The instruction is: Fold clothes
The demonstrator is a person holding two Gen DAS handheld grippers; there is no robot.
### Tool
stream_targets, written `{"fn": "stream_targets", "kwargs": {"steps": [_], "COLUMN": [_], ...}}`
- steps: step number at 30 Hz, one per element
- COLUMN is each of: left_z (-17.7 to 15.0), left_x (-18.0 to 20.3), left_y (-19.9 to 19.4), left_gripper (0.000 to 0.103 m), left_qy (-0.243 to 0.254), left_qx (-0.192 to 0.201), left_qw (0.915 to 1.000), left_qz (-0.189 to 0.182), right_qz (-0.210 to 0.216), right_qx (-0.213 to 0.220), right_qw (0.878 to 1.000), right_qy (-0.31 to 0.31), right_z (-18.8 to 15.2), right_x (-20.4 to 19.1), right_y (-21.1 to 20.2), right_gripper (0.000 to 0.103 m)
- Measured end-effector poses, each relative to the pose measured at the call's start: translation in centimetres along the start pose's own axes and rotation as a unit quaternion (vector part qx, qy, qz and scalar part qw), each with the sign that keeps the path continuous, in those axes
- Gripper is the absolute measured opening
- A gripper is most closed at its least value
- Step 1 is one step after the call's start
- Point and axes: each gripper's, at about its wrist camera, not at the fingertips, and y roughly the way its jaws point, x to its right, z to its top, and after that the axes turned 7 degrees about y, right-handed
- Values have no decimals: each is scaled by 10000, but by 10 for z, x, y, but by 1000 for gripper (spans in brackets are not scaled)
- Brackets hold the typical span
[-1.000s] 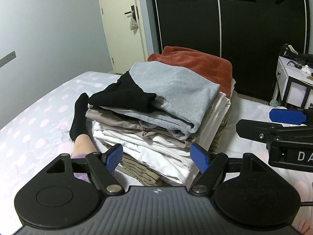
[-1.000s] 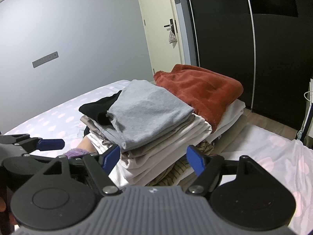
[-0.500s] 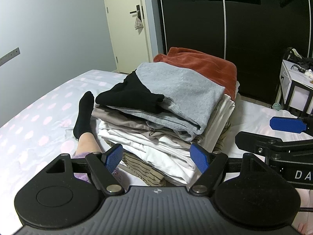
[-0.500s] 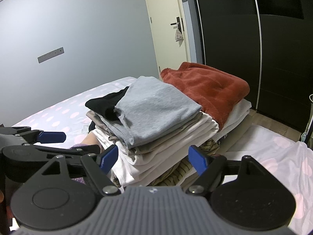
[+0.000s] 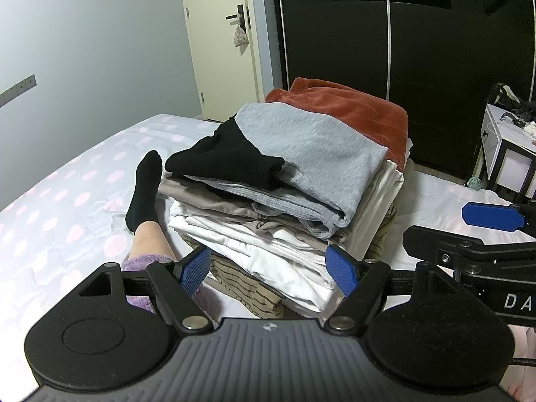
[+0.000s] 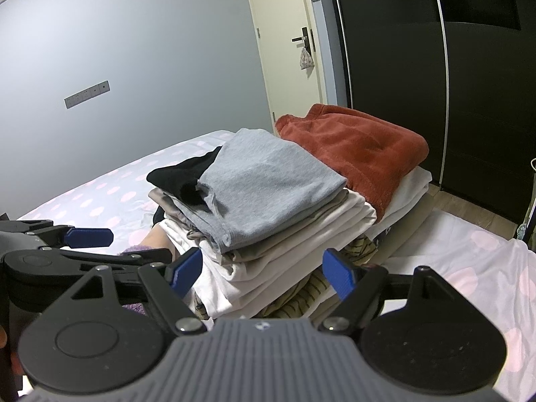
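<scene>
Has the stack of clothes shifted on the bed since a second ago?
No. The stack of clothes sits in the same spot beside the black sock on the bed; only the camera view drifted slightly.

Fuzzy rust blanket (image 6: 361,147) (plush cloth)

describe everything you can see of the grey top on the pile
The grey top is a folded, soft knit-looking garment lying flat on top of the stack of folded clothes on the bed. A black garment overlaps its left edge, a rust-orange fleece lies behind it, and beige and white layers sit beneath. Neither gripper touches it.
</scene>
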Motion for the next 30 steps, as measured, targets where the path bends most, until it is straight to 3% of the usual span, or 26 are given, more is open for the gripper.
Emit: {"fn": "stream_targets", "kwargs": {"steps": [30], "left_z": [-1], "left_x": [-2], "left_y": [3], "left_gripper": [74], "left_qy": [-64], "left_qx": [-92], "left_qw": [9999], "left_qz": [6], "right_qz": [64], "right_qx": [-57], "right_qw": [10000], "right_qy": [3], "right_z": [-2], "right_x": [-1], "right_y": [1], "right_gripper": [81]}}
